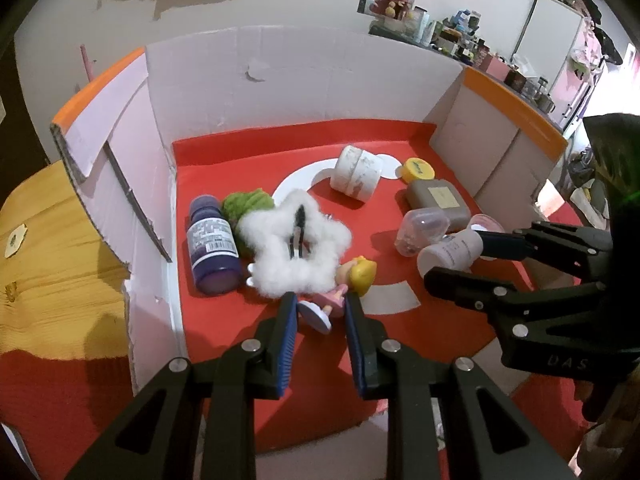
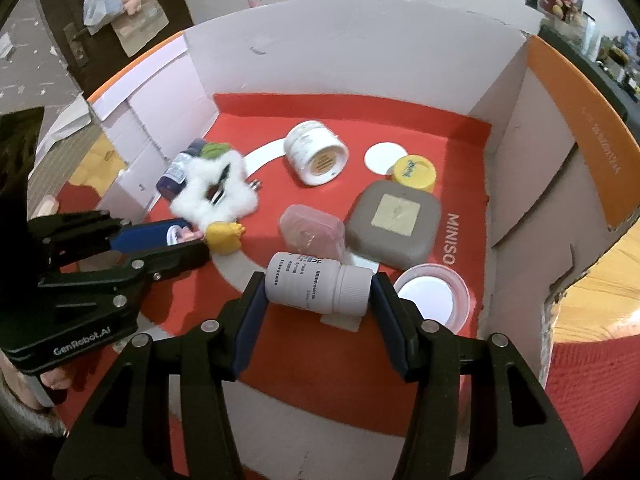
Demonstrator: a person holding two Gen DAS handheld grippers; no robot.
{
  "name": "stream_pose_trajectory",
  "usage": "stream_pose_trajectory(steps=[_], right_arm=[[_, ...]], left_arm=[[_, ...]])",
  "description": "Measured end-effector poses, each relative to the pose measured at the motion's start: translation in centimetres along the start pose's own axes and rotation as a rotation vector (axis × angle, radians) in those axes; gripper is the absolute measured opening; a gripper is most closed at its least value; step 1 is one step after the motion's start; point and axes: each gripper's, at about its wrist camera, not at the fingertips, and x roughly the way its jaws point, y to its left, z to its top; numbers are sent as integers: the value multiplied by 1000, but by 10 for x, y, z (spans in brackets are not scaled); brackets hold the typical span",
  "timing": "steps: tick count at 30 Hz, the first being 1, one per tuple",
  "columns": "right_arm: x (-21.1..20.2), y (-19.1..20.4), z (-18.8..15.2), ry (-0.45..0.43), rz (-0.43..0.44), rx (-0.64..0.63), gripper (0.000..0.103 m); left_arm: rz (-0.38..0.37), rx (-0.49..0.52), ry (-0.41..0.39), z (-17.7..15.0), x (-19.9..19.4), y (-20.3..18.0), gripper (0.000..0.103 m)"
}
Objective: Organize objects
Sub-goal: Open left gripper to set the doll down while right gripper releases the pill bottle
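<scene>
A small doll [image 1: 356,280] with yellow hair, a pink dress and a white base lies on the red floor of a cardboard box [image 1: 280,80]. My left gripper [image 1: 320,312] is shut on its lower body and base. The right wrist view shows the same grip: the left gripper [image 2: 184,238] pinches the base, and the doll's head [image 2: 224,236] sticks out. My right gripper [image 2: 320,292] is shut on a white pill bottle [image 2: 308,280] lying sideways, one pad on its bottom and one on its cap. In the left wrist view the right gripper [image 1: 456,252] holds this bottle [image 1: 452,248] at the right.
In the box lie a purple bottle [image 1: 212,248], a white fluffy star clip [image 1: 296,244], a green tuft [image 1: 246,204], a white jar [image 2: 316,152], a yellow-lidded jar [image 2: 414,172], a grey square case [image 2: 394,226], a clear pink case [image 2: 312,232] and a pink-rimmed lid [image 2: 432,296]. Cardboard walls [image 2: 340,52] stand on three sides.
</scene>
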Motion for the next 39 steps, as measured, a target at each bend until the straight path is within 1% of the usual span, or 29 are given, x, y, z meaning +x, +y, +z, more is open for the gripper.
stream_pose_trajectory(steps=[7, 16, 17, 19, 20, 23, 27, 29, 30, 32, 34, 37, 39], right_arm=[[-2, -1, -2, -24, -18, 3, 51], [0, 2, -1, -31, -8, 10, 52], [0, 3, -1, -31, -4, 11, 54], [1, 4, -2, -33, -4, 8, 64], [0, 5, -2, -35, -7, 6, 64], [-2, 4, -4, -36, -5, 3, 64], [-4, 5, -6, -42, -3, 4, 64], [-6, 5, -6, -47, -4, 4, 64], [-8, 6, -6, -50, -5, 4, 64], [-10, 7, -7, -56, -7, 4, 65], [-13, 8, -8, -61, -10, 3, 68], [-17, 10, -10, -69, -12, 4, 68], [-19, 11, -11, -73, -13, 5, 69]], left_arm=[[11, -8, -13, 2, 3, -3, 25], [17, -19, -19, 2, 5, -5, 25], [18, -19, -20, 2, 5, -6, 25], [21, -17, -21, 0, 4, -7, 25], [22, -16, -21, 0, 3, -7, 25], [26, -14, -24, -1, 1, -8, 31], [43, -1, -44, -2, -5, -11, 33], [56, 4, -57, -1, -10, -14, 43], [62, 6, -65, -1, -12, -15, 44], [67, 9, -73, -2, -15, -16, 44], [64, 4, -80, -3, -18, -16, 44], [65, -4, -87, -4, -22, -16, 44], [66, -11, -91, -5, -23, -15, 46]])
